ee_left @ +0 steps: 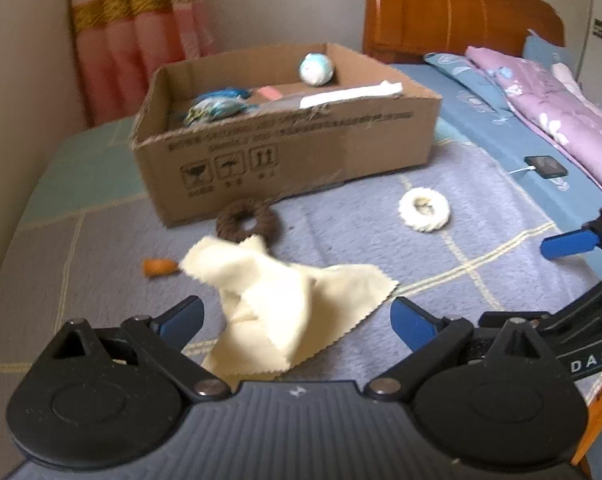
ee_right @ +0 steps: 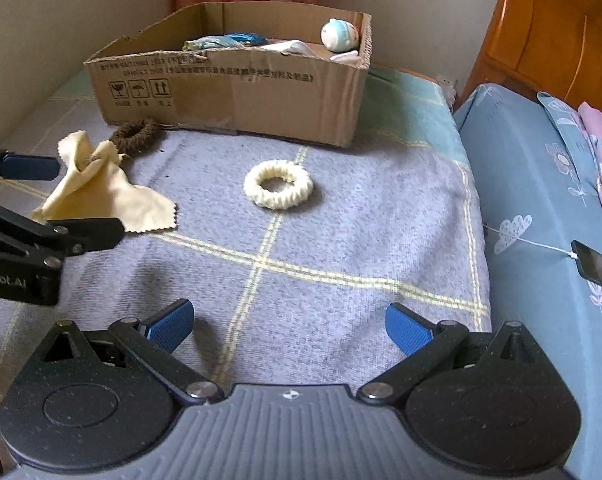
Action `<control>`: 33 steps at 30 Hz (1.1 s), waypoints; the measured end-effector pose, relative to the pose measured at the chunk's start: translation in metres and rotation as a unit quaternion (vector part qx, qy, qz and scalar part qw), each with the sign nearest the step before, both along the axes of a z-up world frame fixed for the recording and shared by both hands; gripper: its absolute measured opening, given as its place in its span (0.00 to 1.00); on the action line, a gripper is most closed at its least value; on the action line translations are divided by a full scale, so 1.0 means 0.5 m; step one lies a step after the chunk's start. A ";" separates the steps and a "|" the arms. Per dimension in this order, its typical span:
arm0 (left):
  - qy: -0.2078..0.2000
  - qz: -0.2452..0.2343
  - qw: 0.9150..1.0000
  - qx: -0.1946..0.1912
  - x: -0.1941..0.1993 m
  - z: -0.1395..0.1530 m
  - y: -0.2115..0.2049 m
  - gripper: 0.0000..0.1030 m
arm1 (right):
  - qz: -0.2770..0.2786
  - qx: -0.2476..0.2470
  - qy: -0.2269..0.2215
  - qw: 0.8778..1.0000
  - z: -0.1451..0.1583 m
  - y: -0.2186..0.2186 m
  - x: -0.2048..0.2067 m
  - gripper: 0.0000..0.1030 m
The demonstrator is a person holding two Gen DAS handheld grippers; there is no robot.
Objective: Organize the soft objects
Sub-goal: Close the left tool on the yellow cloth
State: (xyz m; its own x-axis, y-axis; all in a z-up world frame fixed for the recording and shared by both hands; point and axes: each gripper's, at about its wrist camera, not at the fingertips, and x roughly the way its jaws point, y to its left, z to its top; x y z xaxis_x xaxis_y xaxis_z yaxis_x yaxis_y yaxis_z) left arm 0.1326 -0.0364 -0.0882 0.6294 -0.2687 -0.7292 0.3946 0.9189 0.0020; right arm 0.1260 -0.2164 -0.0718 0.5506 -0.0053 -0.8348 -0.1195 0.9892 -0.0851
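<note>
Left wrist view shows us the left gripper (ee_left: 297, 320) with jaws spread wide around a crumpled cream cloth (ee_left: 277, 300) lying on the grey blanket (ee_left: 461, 280), not pinched. At twelve o'clock from the cloth sits a brown ring (ee_left: 247, 220), touching the cardboard box (ee_left: 285, 148) that holds a round plush (ee_left: 316, 69). A small orange piece (ee_left: 159, 267) lies at nine o'clock. In the right wrist view we see our right gripper (ee_right: 289, 326) open over bare blanket, a white ring (ee_right: 279, 185) at twelve o'clock.
</note>
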 end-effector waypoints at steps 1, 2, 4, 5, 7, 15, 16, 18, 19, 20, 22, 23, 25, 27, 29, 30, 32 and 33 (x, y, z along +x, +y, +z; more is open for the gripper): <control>0.001 0.001 1.000 0.003 0.000 -0.001 -0.002 0.96 | -0.001 0.001 0.001 1.000 -0.002 -0.001 0.000 1.00; 0.000 0.001 1.000 0.008 0.000 -0.004 -0.006 0.96 | -0.002 0.001 0.002 1.000 -0.004 -0.003 0.001 1.00; -0.004 -0.005 1.000 0.021 -0.003 -0.006 -0.018 0.96 | -0.002 0.002 0.004 1.000 -0.008 -0.004 0.003 1.00; -0.007 -0.006 1.000 0.027 -0.004 -0.007 -0.025 0.96 | -0.003 0.003 0.004 1.000 -0.009 -0.004 0.004 1.00; -0.002 -0.001 0.999 0.038 0.000 -0.015 -0.038 0.96 | -0.003 0.005 0.004 1.000 -0.010 -0.005 0.005 1.00; 0.012 0.045 0.999 0.009 0.021 -0.024 -0.029 0.94 | -0.004 0.018 0.005 1.000 -0.013 -0.014 0.008 1.00; 0.011 0.045 0.999 0.006 0.020 -0.023 -0.027 0.85 | -0.004 0.019 0.005 1.000 -0.013 -0.014 0.009 1.00; 0.004 0.043 0.999 0.003 0.016 -0.014 -0.024 0.67 | -0.004 0.020 0.005 1.000 -0.013 -0.014 0.009 1.00; 0.004 0.044 0.999 0.001 0.017 -0.012 -0.023 0.57 | -0.004 0.020 0.005 1.000 -0.014 -0.015 0.009 1.00; 0.003 0.048 0.999 0.002 0.016 -0.010 -0.022 0.53 | -0.004 0.020 0.004 1.000 -0.014 -0.015 0.009 1.00; 0.000 0.049 0.999 0.001 0.014 -0.009 -0.021 0.48 | -0.004 0.020 0.004 1.000 -0.014 -0.014 0.010 1.00; -0.002 0.050 0.999 0.001 0.013 -0.008 -0.020 0.43 | -0.003 0.019 0.003 1.000 -0.014 -0.013 0.010 1.00; -0.003 0.047 0.999 0.003 0.011 -0.006 -0.019 0.39 | -0.002 0.017 0.003 1.000 -0.013 -0.011 0.010 1.00; -0.003 0.046 0.999 0.002 0.012 -0.005 -0.017 0.36 | -0.001 0.015 0.002 1.000 -0.012 -0.011 0.010 1.00; -0.004 0.052 0.999 0.002 0.012 -0.001 -0.010 0.32 | 0.001 0.013 0.000 1.000 -0.011 -0.011 0.010 1.00; -0.006 0.056 0.998 0.004 0.011 0.000 -0.006 0.32 | 0.002 0.011 -0.003 1.000 -0.010 -0.011 0.011 1.00; -0.005 0.061 0.998 0.007 0.012 0.000 0.003 0.32 | 0.006 0.009 -0.008 1.000 -0.007 -0.012 0.012 1.00; -0.005 0.064 0.998 0.007 0.011 -0.001 0.009 0.32 | 0.008 0.010 -0.014 1.000 -0.006 -0.012 0.013 1.00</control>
